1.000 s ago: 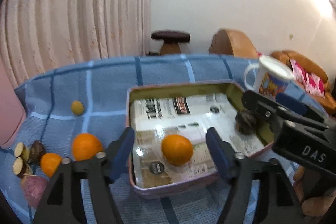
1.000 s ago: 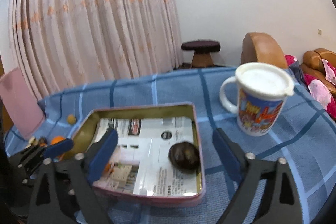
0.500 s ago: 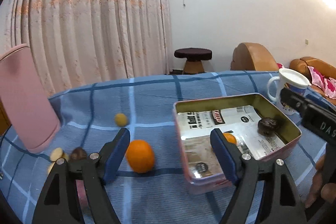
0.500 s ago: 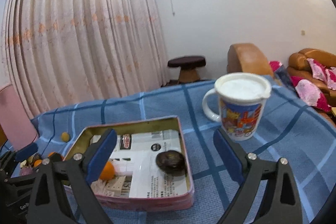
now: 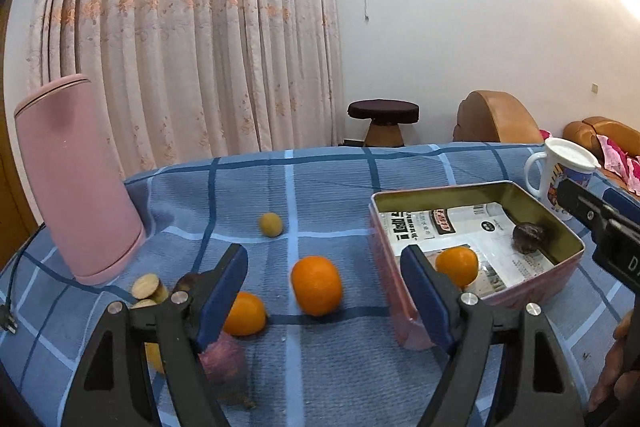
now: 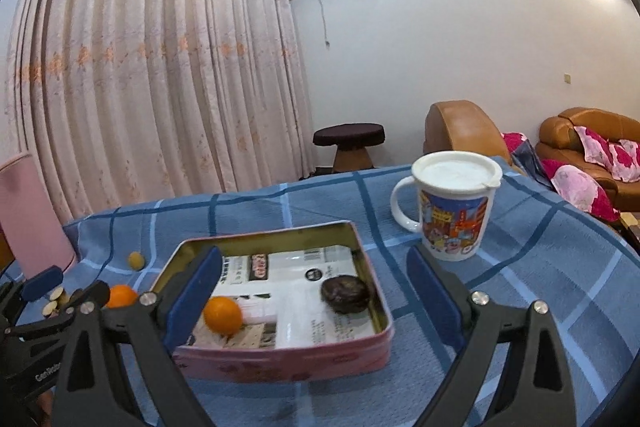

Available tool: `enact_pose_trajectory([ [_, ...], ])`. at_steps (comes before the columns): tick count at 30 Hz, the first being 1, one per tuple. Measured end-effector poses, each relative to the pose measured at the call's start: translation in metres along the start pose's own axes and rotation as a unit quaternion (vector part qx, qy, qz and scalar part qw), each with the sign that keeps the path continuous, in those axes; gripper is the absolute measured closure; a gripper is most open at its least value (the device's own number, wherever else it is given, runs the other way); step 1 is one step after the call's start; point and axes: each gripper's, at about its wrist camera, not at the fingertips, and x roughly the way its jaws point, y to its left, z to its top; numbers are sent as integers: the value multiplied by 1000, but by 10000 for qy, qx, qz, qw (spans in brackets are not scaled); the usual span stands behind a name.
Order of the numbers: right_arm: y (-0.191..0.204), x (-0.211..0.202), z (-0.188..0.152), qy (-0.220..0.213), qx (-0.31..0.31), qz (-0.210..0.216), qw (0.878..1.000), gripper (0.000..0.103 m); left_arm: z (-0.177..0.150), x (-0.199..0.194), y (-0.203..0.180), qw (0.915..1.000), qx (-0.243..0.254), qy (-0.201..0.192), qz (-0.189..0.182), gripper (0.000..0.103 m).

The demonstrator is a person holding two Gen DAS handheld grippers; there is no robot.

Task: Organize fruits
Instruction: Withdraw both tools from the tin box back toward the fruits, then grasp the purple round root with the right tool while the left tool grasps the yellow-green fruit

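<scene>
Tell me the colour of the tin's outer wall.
Pink outside, on the tin; its inner walls are gold. The right wrist view shows it best.

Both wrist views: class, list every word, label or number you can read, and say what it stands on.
"D": right gripper's body, cut off at the frame edge.
"Gen Robot", blurred, uncertain: left gripper's body.
Printed paper lining the tin: too blurred to read.
Mug picture: lettering too small.

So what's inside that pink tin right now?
The pink tin holds one orange and a dark round fruit, both on printed paper. Whatever lies beneath that paper is covered.
</scene>
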Motion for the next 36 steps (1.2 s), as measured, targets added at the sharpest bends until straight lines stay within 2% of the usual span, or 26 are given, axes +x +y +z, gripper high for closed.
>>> enact_pose_trajectory([
  [13, 47, -4, -9, 177, -122, 303, 9993, 7, -6, -6, 33, 9999, -114, 58, 99, 23],
  [22, 82, 1, -15, 350, -157, 602, 9974, 7, -9, -4, 71, 9993, -231, 174, 233, 23],
  [29, 109, 6, -20, 575, -201, 934, 9938, 7, -13, -1, 103, 9983, -193, 302, 471, 23],
  [32, 124, 9, -23, 727, -337, 1098, 9907, 7, -15, 2, 124, 9960, -172, 435, 762, 23],
  [36, 147, 14, -30, 1044, -490, 1480, 9822, 8, -18, 9, 158, 9910, -394, 697, 1073, 23],
])
